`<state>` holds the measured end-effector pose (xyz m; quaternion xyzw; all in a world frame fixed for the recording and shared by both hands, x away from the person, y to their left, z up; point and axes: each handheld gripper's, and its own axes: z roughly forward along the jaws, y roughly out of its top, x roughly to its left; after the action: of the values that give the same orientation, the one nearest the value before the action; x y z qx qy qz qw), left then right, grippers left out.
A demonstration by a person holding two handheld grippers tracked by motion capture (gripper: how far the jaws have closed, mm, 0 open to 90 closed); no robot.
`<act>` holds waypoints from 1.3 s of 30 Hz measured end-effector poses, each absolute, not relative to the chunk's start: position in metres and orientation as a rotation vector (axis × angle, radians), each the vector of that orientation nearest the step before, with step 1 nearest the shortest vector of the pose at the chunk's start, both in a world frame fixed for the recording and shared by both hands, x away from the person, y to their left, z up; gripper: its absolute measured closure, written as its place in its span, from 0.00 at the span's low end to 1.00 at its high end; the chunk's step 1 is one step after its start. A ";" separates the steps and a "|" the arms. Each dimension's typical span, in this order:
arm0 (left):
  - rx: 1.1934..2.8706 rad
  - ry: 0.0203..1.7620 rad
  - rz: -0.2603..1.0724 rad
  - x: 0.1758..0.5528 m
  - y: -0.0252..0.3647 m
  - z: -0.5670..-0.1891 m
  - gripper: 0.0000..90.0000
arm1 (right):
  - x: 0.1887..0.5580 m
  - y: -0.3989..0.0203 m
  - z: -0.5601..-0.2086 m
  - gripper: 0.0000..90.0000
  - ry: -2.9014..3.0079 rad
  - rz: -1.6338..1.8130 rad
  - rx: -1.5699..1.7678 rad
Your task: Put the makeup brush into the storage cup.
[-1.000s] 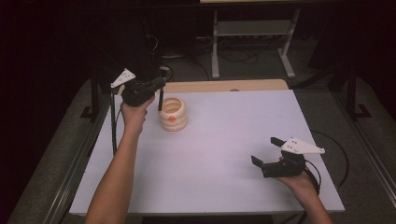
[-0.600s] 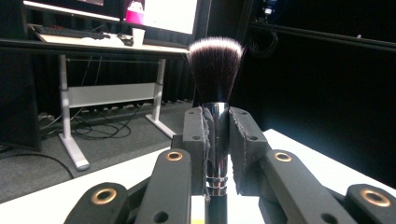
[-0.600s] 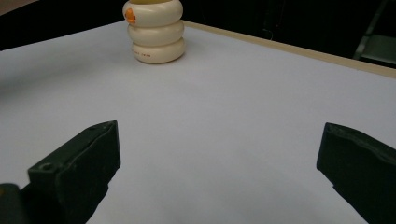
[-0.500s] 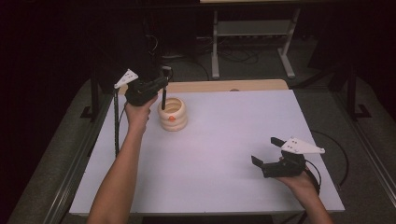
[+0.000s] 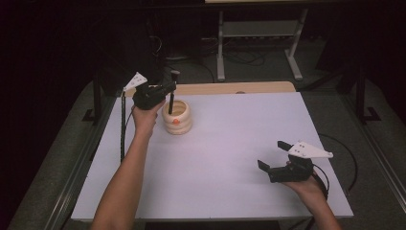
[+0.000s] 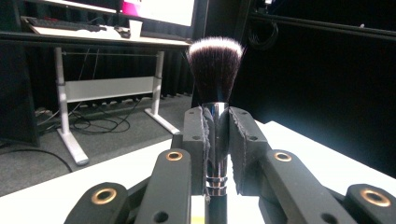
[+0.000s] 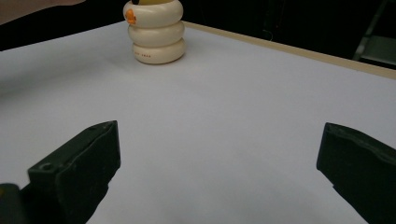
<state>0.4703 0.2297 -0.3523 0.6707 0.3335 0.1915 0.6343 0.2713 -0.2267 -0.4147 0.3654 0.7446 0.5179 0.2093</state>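
- Left gripper first: its jaws are clamped on the makeup brush, the pads squeezing the shiny ferrule just under the bristles. I read that grip point as deliberate, since it keeps the brush upright with the bristles on top and leaves the whole handle free below.
- From the high view, the brush stands vertical with its handle end at the mouth of the cream ringed holder. I can't tell whether the tip is inside or just above the opening. My guess is the brush is being stood in the holder, or drawn out of it.
- My left forearm stretches far forward along the left side of the white table, wrist raised so the gripper points level across the holder's top.
- Over on the right, the right gripper has its jaws wide apart with nothing between them.
- That hand rests low near the table's front right, well apart from the holder, parked out of the way and aimed roughly toward it.
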 end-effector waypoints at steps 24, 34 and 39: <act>1.561 0.778 0.420 0.473 0.225 -0.362 0.87 | 0.272 -0.228 -0.414 0.00 2.067 1.442 1.005; 1.580 0.787 0.419 0.474 0.225 -0.366 0.87 | 0.272 -0.228 -0.414 0.00 2.067 1.444 1.004; 1.583 0.798 0.417 0.475 0.224 -0.368 0.87 | 0.272 -0.228 -0.414 0.00 2.067 1.444 1.004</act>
<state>0.4746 0.2242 -0.3683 0.6864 0.3460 0.1808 0.6135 0.2718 -0.2279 -0.4145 0.3615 0.7443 0.5200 0.2120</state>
